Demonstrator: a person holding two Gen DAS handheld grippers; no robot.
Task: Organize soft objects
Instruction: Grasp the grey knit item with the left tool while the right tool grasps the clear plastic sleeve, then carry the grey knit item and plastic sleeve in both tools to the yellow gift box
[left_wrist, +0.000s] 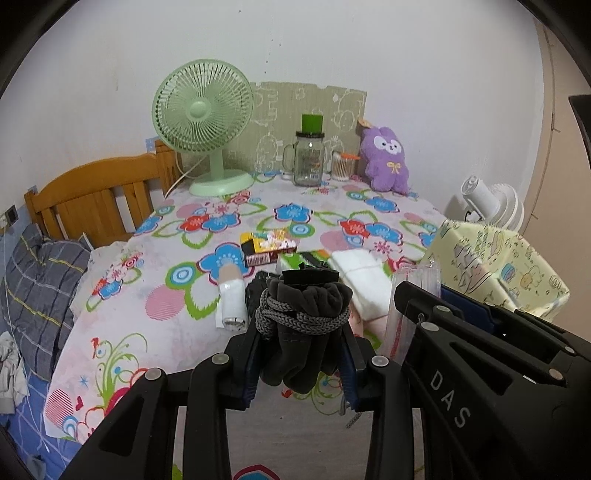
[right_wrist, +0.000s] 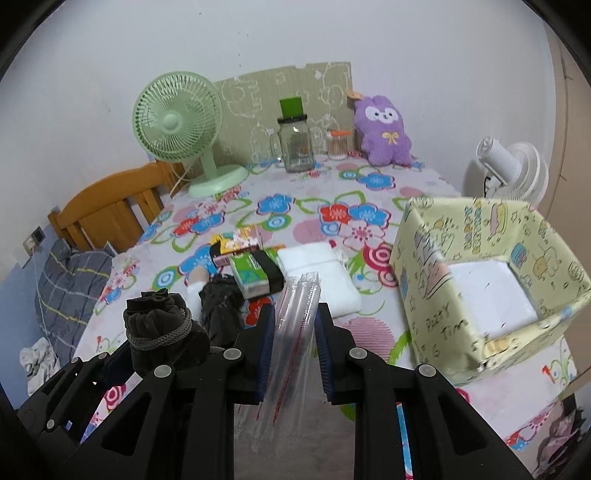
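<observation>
Left hand-held gripper (left_wrist: 301, 334) squeezes dark socks (left_wrist: 306, 314) tied with cord, up above table (left_wrist: 122, 317); right hand-held gripper (right_wrist: 293, 345) squeezes clear bag (right_wrist: 291, 332). Box (right_wrist: 436, 295) near, white pad inside only. White towel (right_wrist: 317, 273), black bundle (right_wrist: 221, 295) not yet packed. Mostly left to do

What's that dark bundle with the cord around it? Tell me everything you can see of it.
The dark bundle looks like soft charcoal fleece fabric, bunched and wrapped by several turns of grey braided cord. It is held clamped in the left gripper, lifted above the floral tablecloth, its loose end hanging below.
</observation>
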